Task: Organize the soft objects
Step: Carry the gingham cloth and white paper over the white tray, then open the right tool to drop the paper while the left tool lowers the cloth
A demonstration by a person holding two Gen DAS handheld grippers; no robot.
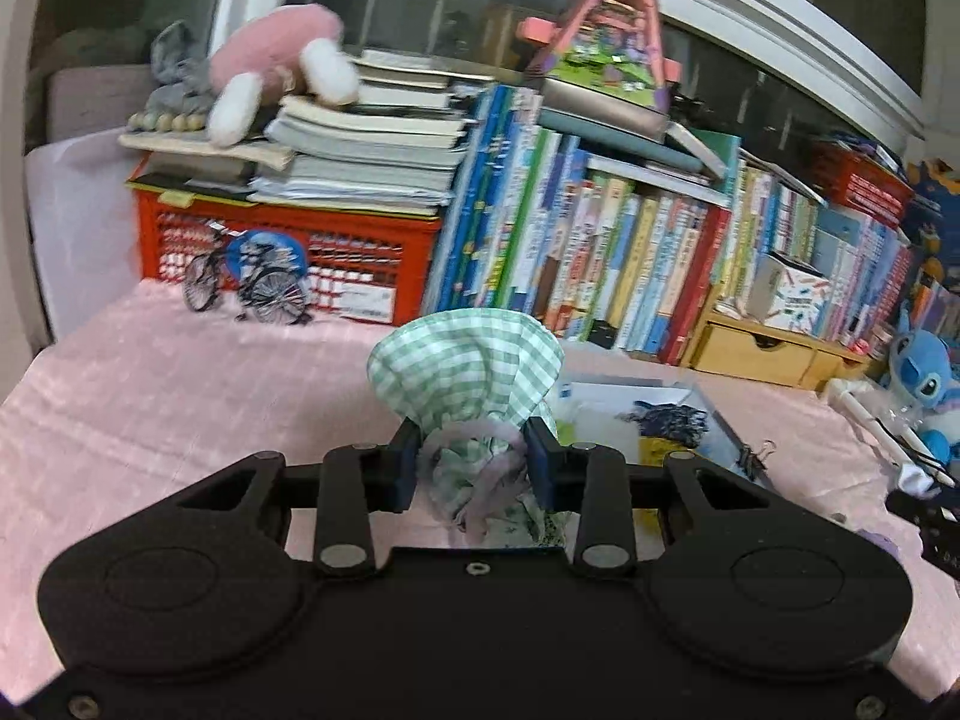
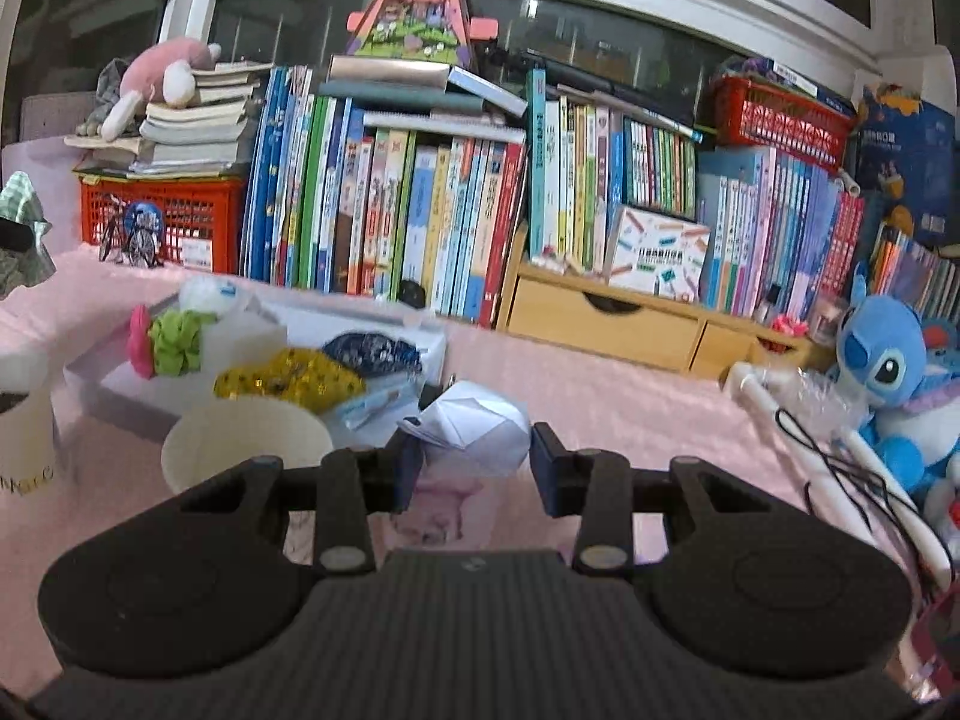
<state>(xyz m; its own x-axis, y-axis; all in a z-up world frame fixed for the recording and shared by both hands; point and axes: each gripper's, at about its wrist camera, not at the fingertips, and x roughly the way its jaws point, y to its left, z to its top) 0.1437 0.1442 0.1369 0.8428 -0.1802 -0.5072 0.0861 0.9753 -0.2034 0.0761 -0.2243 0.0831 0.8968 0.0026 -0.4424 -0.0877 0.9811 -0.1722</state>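
We find a pink cloth-covered table backed by a row of upright books. The shallow white tray of soft items lies ahead-left of the right gripper, clamped on a crumpled white paper ball. The left gripper, likely nearer, pinches a green-checked cloth bundle, held upright.

2 wrist views, near, facing bookshelf
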